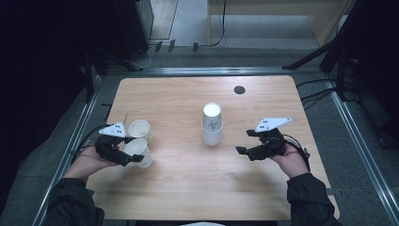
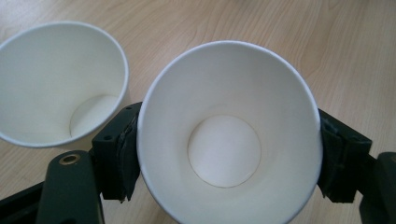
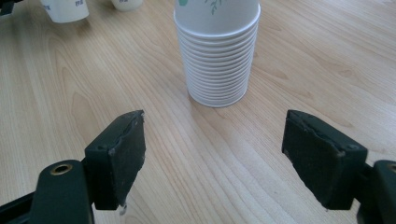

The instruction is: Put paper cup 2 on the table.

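Observation:
In the left gripper view my left gripper (image 2: 229, 158) is shut on a white paper cup (image 2: 229, 140); both black pads press on its sides just under the rim, and I look down into its empty inside. From the high view this cup (image 1: 139, 153) sits at the table's left, with the left gripper (image 1: 134, 149) around it. A second empty cup (image 2: 56, 84) stands right beside it, upright on the wood (image 1: 139, 129). A stack of printed paper cups (image 1: 212, 125) stands mid-table. My right gripper (image 1: 243, 142) is open to the right of the stack (image 3: 217, 51), its jaws (image 3: 215, 154) empty.
The wooden table (image 1: 197, 188) has a dark round hole (image 1: 239, 90) near its far edge. Metal rails run along the floor on both sides, and cables lie on the floor to the right. Bare wood lies between the stack and the near edge.

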`<act>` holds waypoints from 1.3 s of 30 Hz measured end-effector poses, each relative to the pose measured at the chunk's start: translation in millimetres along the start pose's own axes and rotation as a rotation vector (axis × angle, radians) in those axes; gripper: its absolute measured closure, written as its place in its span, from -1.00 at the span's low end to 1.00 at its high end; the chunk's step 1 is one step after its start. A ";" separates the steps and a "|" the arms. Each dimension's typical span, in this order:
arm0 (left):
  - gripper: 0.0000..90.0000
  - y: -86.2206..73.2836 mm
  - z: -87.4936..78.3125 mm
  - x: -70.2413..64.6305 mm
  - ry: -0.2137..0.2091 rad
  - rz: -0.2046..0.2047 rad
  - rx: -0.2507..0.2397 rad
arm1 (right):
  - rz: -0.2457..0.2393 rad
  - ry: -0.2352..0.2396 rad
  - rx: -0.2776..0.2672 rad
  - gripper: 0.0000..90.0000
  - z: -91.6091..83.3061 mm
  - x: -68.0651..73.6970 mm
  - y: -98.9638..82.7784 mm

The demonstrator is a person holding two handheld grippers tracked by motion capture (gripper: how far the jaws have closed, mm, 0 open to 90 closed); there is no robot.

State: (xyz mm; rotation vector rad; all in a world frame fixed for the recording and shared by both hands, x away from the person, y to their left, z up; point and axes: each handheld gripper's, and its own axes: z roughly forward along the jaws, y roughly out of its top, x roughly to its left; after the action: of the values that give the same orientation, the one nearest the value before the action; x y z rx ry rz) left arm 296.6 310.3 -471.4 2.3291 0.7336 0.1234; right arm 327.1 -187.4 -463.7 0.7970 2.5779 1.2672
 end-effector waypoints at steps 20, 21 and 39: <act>-0.55 -8.5 12.8 1.9 0.039 0.012 0.059 | 0.001 0.002 -0.003 -0.51 0.3 -0.3 0.2; -0.56 -8.6 13.1 1.9 0.037 0.012 0.057 | 0.000 0.003 -0.004 -0.51 0.3 -0.3 0.2; -0.71 -7.7 15.1 2.0 -0.011 -0.027 0.070 | 0.000 0.001 -0.008 -0.52 -1.1 -1.8 -0.1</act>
State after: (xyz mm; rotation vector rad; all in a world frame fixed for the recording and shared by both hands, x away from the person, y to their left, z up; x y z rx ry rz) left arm 298.8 307.2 -488.0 2.3839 0.7748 0.0743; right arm 328.2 -189.1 -463.3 0.7942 2.5718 1.2780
